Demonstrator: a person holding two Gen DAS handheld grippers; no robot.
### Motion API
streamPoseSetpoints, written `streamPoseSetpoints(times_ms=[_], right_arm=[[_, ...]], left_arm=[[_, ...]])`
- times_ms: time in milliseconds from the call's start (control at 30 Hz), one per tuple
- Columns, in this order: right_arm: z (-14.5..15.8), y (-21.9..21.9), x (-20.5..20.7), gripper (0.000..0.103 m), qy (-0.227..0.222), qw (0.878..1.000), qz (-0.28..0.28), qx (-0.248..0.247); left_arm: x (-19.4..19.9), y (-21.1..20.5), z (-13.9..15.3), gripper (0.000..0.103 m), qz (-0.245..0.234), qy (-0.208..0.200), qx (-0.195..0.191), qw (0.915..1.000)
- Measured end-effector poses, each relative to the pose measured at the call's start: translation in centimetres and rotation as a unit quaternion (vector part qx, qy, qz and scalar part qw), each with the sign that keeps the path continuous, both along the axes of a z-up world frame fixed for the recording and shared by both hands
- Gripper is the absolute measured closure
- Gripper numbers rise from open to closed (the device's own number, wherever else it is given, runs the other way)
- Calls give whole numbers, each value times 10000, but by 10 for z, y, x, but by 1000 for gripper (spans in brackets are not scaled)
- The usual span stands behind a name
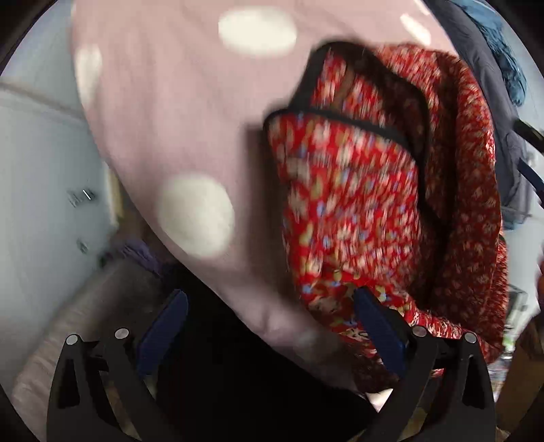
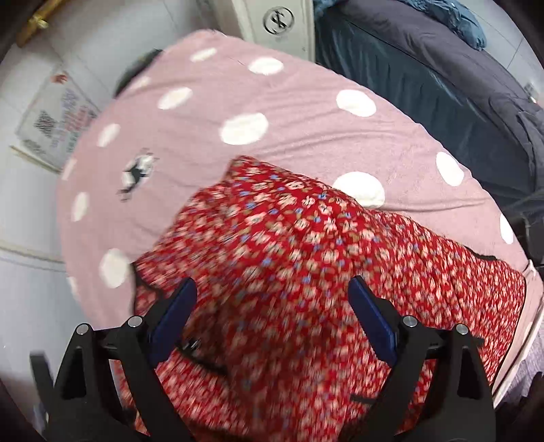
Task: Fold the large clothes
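A red floral garment [image 1: 357, 204] with black trim lies bunched on a pink blanket with white dots [image 1: 163, 112]. In the left wrist view it fills the right half, with a folded flap on top. My left gripper [image 1: 270, 299] is open and empty above the blanket's near edge, its right finger beside the garment's lower hem. In the right wrist view the garment [image 2: 306, 258] spreads across the blanket [image 2: 289, 136]. My right gripper [image 2: 272, 289] is open just above the red cloth, holding nothing. Both views are motion-blurred.
A dark navy bedspread [image 2: 442, 74] lies beyond the blanket at the right, with a blue cloth [image 2: 465, 23] on it. A white cabinet [image 2: 272, 23] stands behind. A white wall [image 1: 40, 163] is at the left, and a framed poster [image 2: 54, 125] leans there.
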State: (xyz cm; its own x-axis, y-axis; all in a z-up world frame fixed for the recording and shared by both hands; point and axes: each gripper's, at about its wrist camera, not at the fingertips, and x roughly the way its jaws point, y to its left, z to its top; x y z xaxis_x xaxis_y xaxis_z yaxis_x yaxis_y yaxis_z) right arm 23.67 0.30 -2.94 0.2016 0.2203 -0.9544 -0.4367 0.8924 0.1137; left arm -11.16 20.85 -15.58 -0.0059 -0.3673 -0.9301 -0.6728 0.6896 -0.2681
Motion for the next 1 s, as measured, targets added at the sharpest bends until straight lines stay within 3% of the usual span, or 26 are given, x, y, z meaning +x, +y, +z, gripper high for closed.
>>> streamPoseSetpoints(times_ms=[100,200,233,267,333,433,500,567,633,733,800,933,1000], right_arm=[[-32,17,7,14,-47,9986,-85,-520],[-62,30,-3,16,129,9962,331,-790],[-68,29,-6,30,167,9945,354,-971],[-72,23,-9,38,169,9938,301,-1053],[-64,0,-11,73,119,9979,-17,-631],[-43,-33,-11,86,-22,9987,-387,-322],[-21,-61,-12,87,-245,9977,-604,-172],[-5,-82,-14,87,-444,9965,-691,-158],[3,-97,-17,87,-531,9956,-752,-167],[7,-117,-26,87,-555,9946,-856,-164],[10,-120,-28,87,-548,9945,-886,-135],[17,-107,-46,87,-696,9952,-669,-169],[23,-105,-59,87,-782,9952,-558,-173]], left_arm=[[-6,3,-16,7,476,6,-456,9978],[-1,6,-22,8,661,-73,-806,9945],[5,5,-20,8,567,-117,-781,9953],[8,3,-17,8,486,-161,-749,9959],[10,-1,-12,11,322,-195,-727,9966],[1,3,-5,11,361,-89,-659,9971],[-7,9,3,10,544,-96,-596,9967],[-20,19,15,7,707,-147,-297,9969],[-29,16,14,7,616,-97,-184,9979],[-27,1,-5,7,551,67,-767,9955],[-19,-12,-13,7,625,-87,-1075,9922],[4,-24,-13,7,645,-67,-807,9946],[8,-25,-6,7,659,-217,-900,9935]])
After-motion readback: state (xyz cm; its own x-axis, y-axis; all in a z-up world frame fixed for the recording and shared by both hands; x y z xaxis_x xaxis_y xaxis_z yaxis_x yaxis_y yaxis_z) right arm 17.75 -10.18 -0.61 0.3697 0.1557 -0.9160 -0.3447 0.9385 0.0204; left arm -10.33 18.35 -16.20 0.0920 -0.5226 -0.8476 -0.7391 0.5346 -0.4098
